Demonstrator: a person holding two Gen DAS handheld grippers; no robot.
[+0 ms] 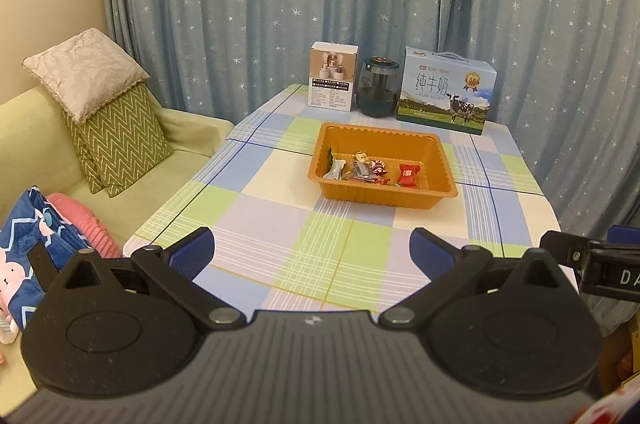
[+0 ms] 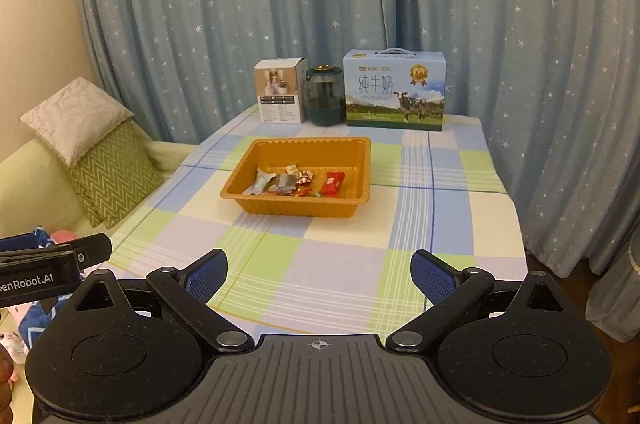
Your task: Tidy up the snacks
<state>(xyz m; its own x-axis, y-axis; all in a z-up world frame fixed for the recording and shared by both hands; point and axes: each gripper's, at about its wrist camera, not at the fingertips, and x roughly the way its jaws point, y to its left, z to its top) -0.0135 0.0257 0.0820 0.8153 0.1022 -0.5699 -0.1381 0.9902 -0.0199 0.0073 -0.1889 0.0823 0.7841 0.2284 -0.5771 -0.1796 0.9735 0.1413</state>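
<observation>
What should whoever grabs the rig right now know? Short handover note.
Left gripper: open, empty, above the near table edge.
Right gripper: open, empty, alongside it.
Snacks: all visible wrapped pieces sit in the orange tray mid-table, bunched toward its near side; the red packet lies rightmost.
Done: no loose snacks visible on the checked tablecloth.
Left: possibly nothing; check for strays outside both views.

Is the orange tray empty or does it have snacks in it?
Not empty. The orange tray holds several wrapped snacks along its near side; the far half is bare.
</observation>
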